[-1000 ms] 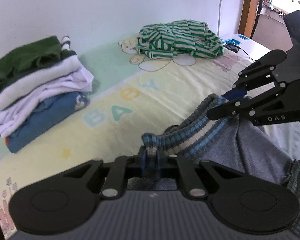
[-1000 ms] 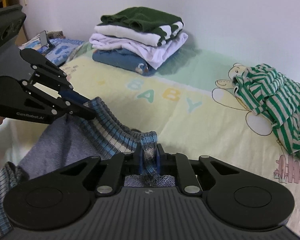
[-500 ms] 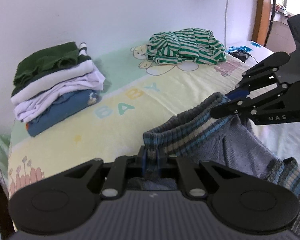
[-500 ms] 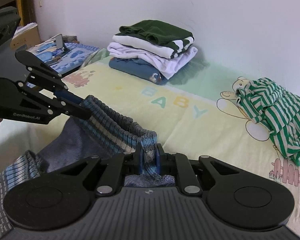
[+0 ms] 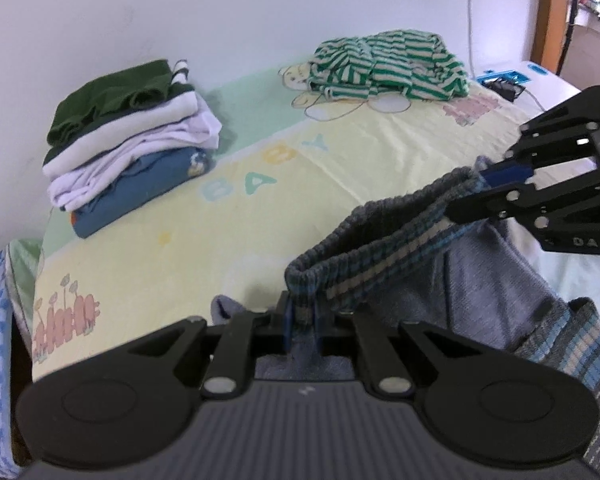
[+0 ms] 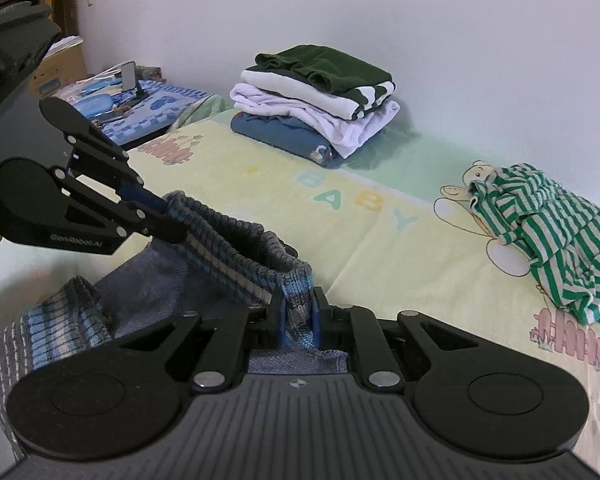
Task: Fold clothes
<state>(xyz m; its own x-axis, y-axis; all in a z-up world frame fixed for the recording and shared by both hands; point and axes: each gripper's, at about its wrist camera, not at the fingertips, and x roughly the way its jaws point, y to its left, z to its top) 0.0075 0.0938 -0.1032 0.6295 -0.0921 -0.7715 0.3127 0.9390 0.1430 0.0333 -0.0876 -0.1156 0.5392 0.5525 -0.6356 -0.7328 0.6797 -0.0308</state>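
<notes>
A grey-blue knitted sweater [image 5: 488, 276] with a striped ribbed hem hangs between my two grippers above the near edge of the bed. My left gripper [image 5: 302, 322] is shut on one end of the hem, at the bottom of the left wrist view. My right gripper [image 6: 298, 318] is shut on the other end. Each gripper shows in the other's view: the right gripper [image 5: 480, 196] at the right, the left gripper [image 6: 168, 216] at the left. The hem [image 6: 236, 256] is stretched between them and the sweater body sags below, a striped cuff [image 6: 60, 320] hanging at the left.
A stack of folded clothes [image 5: 128, 136] [image 6: 320, 92] sits at the back of the bed by the wall. A crumpled green-and-white striped garment [image 5: 388, 64] [image 6: 548, 232] lies on the yellow "BABY" sheet [image 5: 260, 200]. A cluttered blue-patterned surface [image 6: 140, 100] adjoins the bed.
Both grippers have drawn back from the wall with the sweater hem still held between them. The stack and the striped garment now look farther off, and more of the bed shows.
</notes>
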